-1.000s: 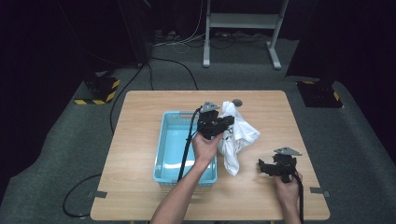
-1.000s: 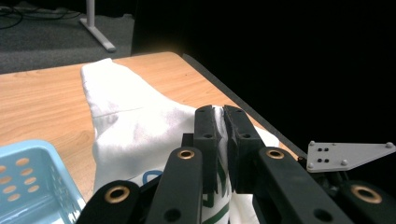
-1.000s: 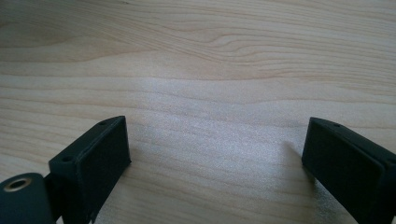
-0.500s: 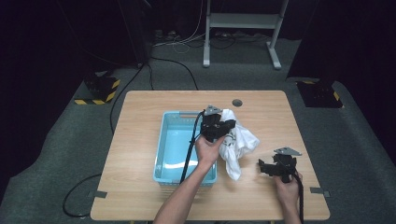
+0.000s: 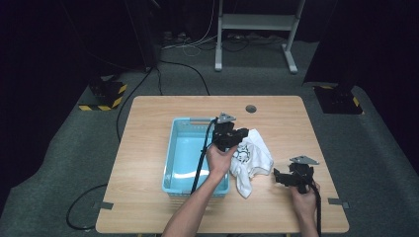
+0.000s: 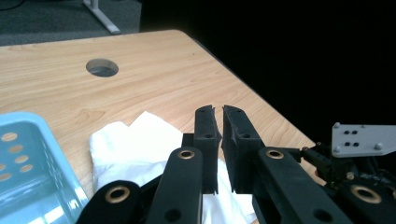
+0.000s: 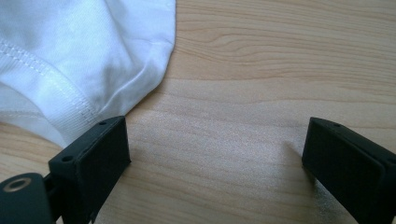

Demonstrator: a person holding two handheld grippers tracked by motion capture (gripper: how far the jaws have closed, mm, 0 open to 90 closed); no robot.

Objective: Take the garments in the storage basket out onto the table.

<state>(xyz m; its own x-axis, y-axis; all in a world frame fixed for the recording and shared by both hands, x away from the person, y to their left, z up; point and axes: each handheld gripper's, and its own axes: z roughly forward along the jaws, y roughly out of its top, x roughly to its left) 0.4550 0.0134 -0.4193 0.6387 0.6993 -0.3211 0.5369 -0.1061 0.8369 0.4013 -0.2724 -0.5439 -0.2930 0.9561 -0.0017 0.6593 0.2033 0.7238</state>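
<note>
A white T-shirt with a dark print lies crumpled on the wooden table, just right of a light blue basket. My left gripper hovers over the shirt's left part. In the left gripper view its jaws stand almost together. Nothing shows between the tips, and the shirt lies below them beside the basket's corner. My right gripper sits low near the table's front right, jaws pointing left toward the shirt. It is open on bare wood, with the shirt's hem at its left jaw.
A round cable hole is in the table's far side. A black cable runs from the left gripper across the basket. The table's right edge drops to dark floor. The right gripper's grey plate shows beyond the left jaws.
The shirt has sunk and spread lower on the table beside the basket. The left gripper shifted slightly above it. The right gripper has stayed in place.
</note>
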